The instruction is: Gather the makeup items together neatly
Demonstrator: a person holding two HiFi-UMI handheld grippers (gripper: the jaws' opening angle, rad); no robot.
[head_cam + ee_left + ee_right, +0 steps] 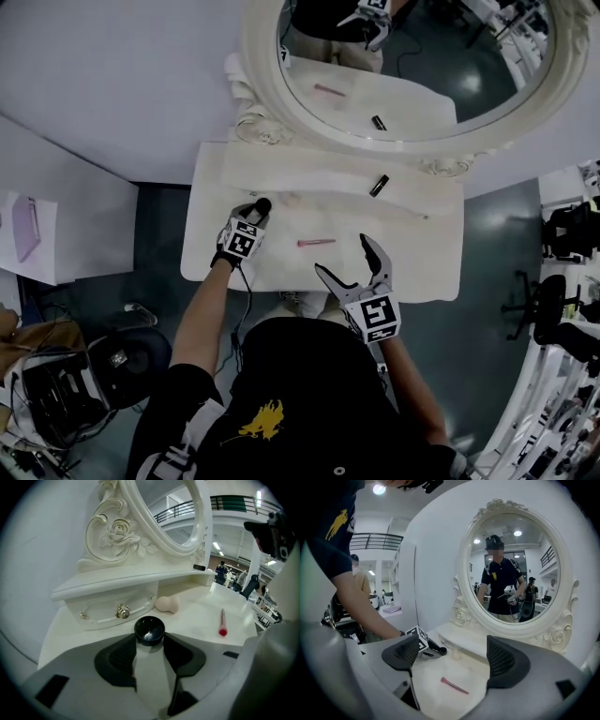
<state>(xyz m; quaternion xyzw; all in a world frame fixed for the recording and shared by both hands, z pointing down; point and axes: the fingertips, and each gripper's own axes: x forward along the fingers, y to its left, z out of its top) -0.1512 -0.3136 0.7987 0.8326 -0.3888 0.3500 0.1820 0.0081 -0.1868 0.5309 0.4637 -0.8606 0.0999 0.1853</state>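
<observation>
On the white vanity table [422, 262] my left gripper [255, 214] is shut on a white bottle with a black cap [149, 631]; its pads press the bottle's body on both sides. A beige sponge [167, 604] lies just beyond it, by the drawer. A pink brush [316, 243] lies in the middle of the tabletop. A black lipstick tube [379, 185] rests on the raised shelf. My right gripper [342, 256] hovers open near the front edge, right of the pink brush [454, 685], with nothing between its jaws.
An oval mirror in a carved white frame [267, 89] stands at the back on a raised shelf [117, 581] with a small drawer and gold knob [123, 611]. A white side table [75, 234] stands to the left, a black chair [103, 366] below it.
</observation>
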